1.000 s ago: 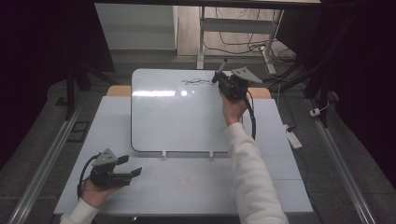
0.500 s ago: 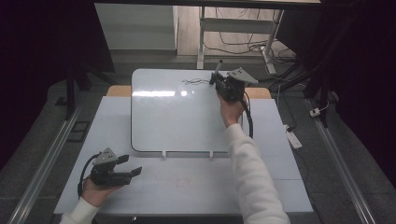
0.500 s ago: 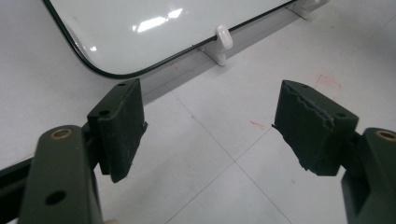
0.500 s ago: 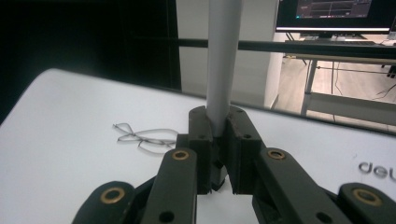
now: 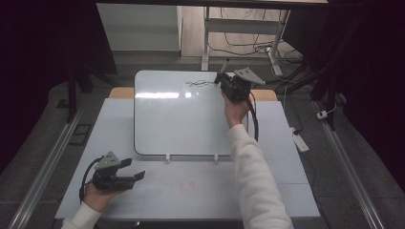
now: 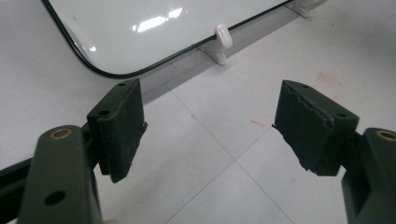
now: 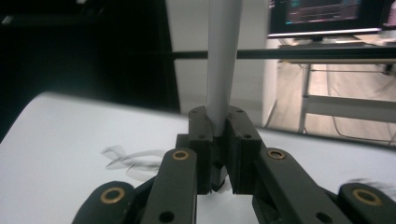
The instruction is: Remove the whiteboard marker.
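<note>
A white whiteboard [image 5: 181, 119] lies on the table, with a black scribble [image 5: 200, 83] near its far edge. My right gripper [image 5: 224, 78] hovers over the board's far right corner, just right of the scribble. It is shut on a pale marker [image 5: 223, 67] that sticks up from the jaws. The right gripper view has the marker [image 7: 223, 56] clamped between the pads, with the scribble [image 7: 126, 161] to the left on the board [image 7: 56, 154]. My left gripper [image 5: 133, 169] rests open near the front left; its fingers [image 6: 119, 128] hold nothing.
Two white clips [image 6: 223, 37] hold the board's near edge [image 6: 140, 70]. Faint red marks [image 6: 327, 78] stain the table tiles [image 5: 191, 191]. Beyond the table are a desk frame [image 5: 239, 28], floor cables [image 5: 248, 47] and a power strip [image 5: 300, 140].
The right hand with the marker has shifted only slightly beside the scribble. The left gripper has stayed where it was, still open.
</note>
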{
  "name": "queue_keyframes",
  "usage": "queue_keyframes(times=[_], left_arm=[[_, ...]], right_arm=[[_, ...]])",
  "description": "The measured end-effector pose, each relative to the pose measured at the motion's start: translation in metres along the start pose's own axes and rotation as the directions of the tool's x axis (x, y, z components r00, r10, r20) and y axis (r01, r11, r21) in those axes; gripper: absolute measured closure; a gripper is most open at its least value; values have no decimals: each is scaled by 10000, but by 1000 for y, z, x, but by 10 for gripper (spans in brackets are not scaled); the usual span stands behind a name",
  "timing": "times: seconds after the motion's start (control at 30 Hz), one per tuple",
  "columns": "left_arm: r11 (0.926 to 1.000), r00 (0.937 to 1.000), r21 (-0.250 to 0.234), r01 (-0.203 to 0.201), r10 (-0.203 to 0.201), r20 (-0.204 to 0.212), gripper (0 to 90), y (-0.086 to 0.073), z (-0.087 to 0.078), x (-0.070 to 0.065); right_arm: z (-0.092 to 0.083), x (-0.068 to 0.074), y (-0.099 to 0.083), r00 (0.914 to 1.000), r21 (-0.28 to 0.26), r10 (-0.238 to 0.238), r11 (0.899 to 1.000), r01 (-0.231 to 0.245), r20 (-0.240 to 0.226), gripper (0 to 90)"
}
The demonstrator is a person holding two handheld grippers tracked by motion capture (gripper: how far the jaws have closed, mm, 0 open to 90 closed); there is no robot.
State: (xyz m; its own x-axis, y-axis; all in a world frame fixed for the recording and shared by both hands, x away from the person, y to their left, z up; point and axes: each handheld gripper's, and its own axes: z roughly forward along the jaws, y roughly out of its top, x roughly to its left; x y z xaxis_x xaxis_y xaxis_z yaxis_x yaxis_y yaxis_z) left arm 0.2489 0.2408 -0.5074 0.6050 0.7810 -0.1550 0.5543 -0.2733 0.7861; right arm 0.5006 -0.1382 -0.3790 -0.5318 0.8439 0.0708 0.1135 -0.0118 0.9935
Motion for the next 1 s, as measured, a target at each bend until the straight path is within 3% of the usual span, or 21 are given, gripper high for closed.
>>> queue_keyframes(times=[0.07,0.17,0.23,0.37,0.43,0.57,0.63,0.67,0.73,0.8,0.93,1.0], left_arm=[[10000,10000,-41,69,-69,-1,248,0,0,1],[10000,10000,-3,92,-92,1,248,0,1,2],[10000,10000,36,44,-44,-2,247,0,2,2],[10000,10000,-2,21,-21,-38,246,0,1,1],[10000,10000,-7,57,-57,0,247,0,0,2],[9999,9999,19,101,-101,1,246,0,2,4],[10000,10000,27,58,-58,15,246,0,2,3],[10000,10000,28,59,-60,2,246,0,2,2],[10000,10000,-5,60,-60,-14,245,-1,1,2],[10000,10000,-47,56,-56,-11,245,0,0,3],[9999,9999,-26,125,-125,-2,244,0,1,5],[10000,10000,8,92,-92,-2,243,-1,1,4]], right_arm=[[1,1,-1,10000,79,-82,9999,82,-3,814],[2,16,-9,9962,508,-535,9971,571,-691,814],[3,20,-8,9940,554,-802,9949,844,-740,814],[6,4,2,9999,75,-105,9999,106,-84,814],[7,2,3,10000,36,-53,10000,53,18,814],[7,17,-6,9971,448,-373,9982,403,-661,814],[8,21,-5,9953,541,-661,9961,700,-706,814],[8,19,-2,9967,402,-641,9970,661,-491,814],[8,9,4,9998,125,-187,9997,188,-73,814],[9,6,3,10000,142,18,9999,-17,-59,814],[11,27,-8,9946,539,-552,9967,600,-881,815],[12,28,-6,9948,443,-666,9966,701,-769,815]])
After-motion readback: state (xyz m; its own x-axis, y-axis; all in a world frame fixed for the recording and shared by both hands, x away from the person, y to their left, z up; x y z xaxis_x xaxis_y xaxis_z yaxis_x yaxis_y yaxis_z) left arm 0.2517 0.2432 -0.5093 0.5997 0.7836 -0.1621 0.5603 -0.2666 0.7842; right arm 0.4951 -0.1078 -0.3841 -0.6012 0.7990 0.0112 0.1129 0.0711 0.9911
